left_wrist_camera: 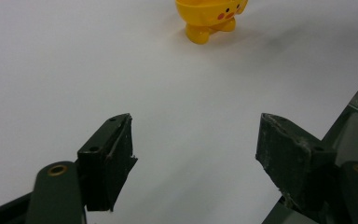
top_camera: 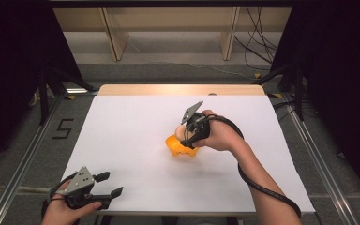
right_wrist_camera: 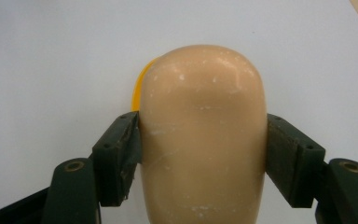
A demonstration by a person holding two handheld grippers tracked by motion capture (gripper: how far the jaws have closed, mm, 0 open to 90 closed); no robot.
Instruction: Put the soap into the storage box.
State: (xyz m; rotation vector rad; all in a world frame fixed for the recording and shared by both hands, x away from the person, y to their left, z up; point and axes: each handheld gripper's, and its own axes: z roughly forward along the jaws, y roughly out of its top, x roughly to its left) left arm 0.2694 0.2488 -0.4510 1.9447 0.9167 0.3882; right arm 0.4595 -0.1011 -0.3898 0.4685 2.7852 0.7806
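A yellow chick-faced cup (top_camera: 174,146) stands on the white table sheet (top_camera: 131,117) right of the middle; the left gripper view shows the cup (left_wrist_camera: 208,16) far ahead with red cheeks and small feet. A beige egg-shaped piece (top_camera: 182,132) sits at the cup's top. My right gripper (top_camera: 188,136) is shut on the egg (right_wrist_camera: 203,116), one jaw pressed to each side, and a sliver of the yellow cup (right_wrist_camera: 137,91) peeks out behind. My left gripper (top_camera: 111,184) rests at the near left corner, open and holding nothing (left_wrist_camera: 196,140).
The table's wooden far edge (top_camera: 180,89) shows beyond the sheet. Wooden frame legs (top_camera: 115,37) and loose cables (top_camera: 258,47) are on the floor behind. Metal rails (top_camera: 26,159) run along both sides of the table.
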